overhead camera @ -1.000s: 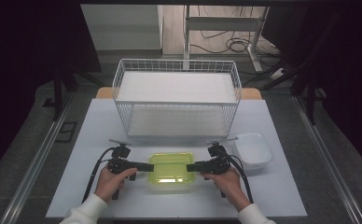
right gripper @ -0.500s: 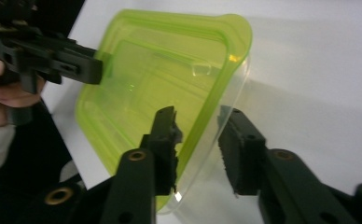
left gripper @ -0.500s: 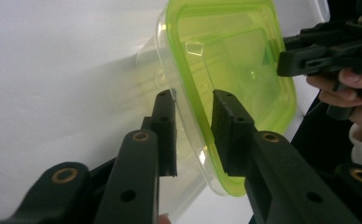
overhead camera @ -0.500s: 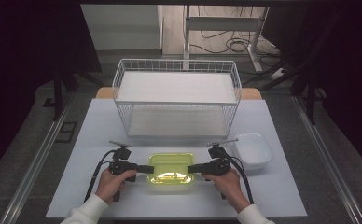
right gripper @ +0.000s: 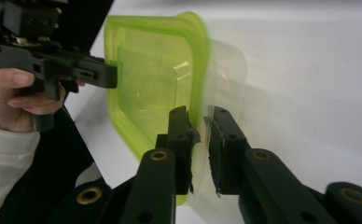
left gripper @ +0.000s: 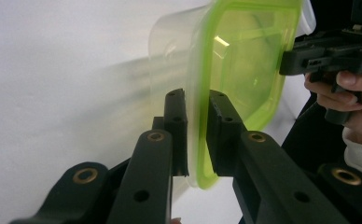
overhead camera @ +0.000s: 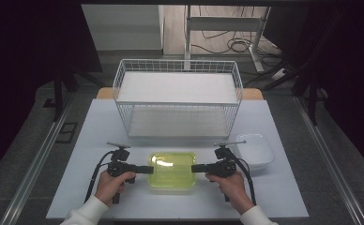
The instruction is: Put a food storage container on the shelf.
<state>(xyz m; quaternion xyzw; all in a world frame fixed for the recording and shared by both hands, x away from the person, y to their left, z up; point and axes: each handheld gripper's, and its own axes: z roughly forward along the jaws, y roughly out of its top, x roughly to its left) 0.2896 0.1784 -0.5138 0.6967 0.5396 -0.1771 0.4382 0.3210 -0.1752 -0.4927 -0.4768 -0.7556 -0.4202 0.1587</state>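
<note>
A clear container with a lime-green lid (overhead camera: 172, 169) sits on the white table near the front edge. My left gripper (overhead camera: 150, 169) comes at its left side and my right gripper (overhead camera: 193, 168) at its right side. In the left gripper view the jaws of the left gripper (left gripper: 198, 107) have just been closing and now pinch the lid's green rim (left gripper: 198, 140). In the right gripper view the right gripper (right gripper: 198, 122) has likewise been closing, and its pads press the lid's rim (right gripper: 197, 100).
A white wire rack (overhead camera: 178, 101) with two shelves stands behind the container. A white rectangular dish (overhead camera: 255, 151) lies at the right, just beyond my right hand. Cables trail back from both grippers.
Both grippers' jaws have narrowed onto the container's lid rim at left and right. The container and both hands have stayed where they were.
</note>
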